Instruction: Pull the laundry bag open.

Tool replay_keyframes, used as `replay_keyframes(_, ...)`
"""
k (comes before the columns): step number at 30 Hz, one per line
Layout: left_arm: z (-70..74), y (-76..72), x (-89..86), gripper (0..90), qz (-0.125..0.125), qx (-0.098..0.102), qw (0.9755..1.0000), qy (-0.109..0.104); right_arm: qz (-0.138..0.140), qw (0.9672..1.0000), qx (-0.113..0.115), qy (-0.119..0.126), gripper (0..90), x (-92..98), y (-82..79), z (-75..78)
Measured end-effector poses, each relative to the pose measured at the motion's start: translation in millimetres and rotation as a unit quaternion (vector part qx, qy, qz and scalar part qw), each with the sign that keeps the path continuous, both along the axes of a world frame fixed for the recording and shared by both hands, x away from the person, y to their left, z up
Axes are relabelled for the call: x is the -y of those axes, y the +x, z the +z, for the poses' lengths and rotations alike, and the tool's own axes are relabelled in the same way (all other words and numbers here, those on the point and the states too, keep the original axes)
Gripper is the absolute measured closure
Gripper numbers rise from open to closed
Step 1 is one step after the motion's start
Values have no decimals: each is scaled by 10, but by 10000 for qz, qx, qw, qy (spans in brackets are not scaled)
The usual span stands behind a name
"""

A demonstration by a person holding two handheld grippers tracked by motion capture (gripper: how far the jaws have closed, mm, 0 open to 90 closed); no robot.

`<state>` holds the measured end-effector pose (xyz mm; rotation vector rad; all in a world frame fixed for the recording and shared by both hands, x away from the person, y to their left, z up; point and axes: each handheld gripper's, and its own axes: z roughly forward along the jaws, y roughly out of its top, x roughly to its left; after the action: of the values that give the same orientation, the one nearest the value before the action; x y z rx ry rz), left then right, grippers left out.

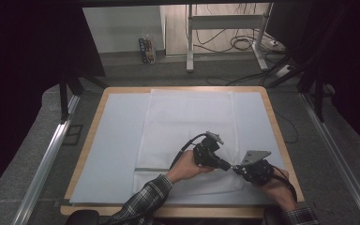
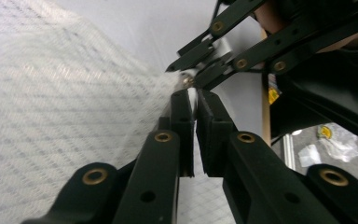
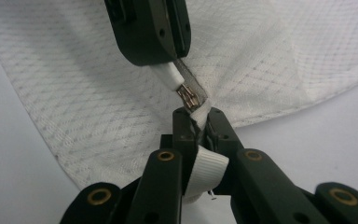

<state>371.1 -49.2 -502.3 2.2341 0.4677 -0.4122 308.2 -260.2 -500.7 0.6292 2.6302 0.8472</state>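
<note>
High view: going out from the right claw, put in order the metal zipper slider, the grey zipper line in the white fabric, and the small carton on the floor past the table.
1. The zipper slider, right at the right claw, between it and the left claw.
2. The grey zipper line, to the left on the white fabric.
3. The carton, on the floor past the far edge of the table.

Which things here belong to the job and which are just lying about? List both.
In the job:
- white mesh cloth
- zipper pull, clamped in the left tool
- right tool, clamped on the cloth's edge

Lying about:
- blue mat
- carton on the floor
- cables
</note>
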Motion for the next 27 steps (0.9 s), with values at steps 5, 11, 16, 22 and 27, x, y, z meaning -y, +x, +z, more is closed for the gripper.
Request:
replay_keyframes(5, -30, -19, 12, 791, 6, -14, 10000, 33, -31, 10000, 44, 16, 835, -1, -6, 14)
replay_keyframes(11, -25, -41, 51, 788, 123, -90, 9999, -42, -36, 10000, 89, 13, 833, -4, -12, 20)
replay_keyframes(16, -5, -52, 72, 832, 68, -7, 9999, 85, -45, 9999, 114, -5, 832, -8, -16, 25)
replay_keyframes(22, 15, -102, 92, 840, 80, 156, 9997, 198, -47, 9999, 90, -20, 829, -14, -18, 21)
replay_keyframes(27, 16, -124, 115, 842, 128, 267, 9993, 241, -63, 9999, 101, -25, 828, -10, -16, 20)
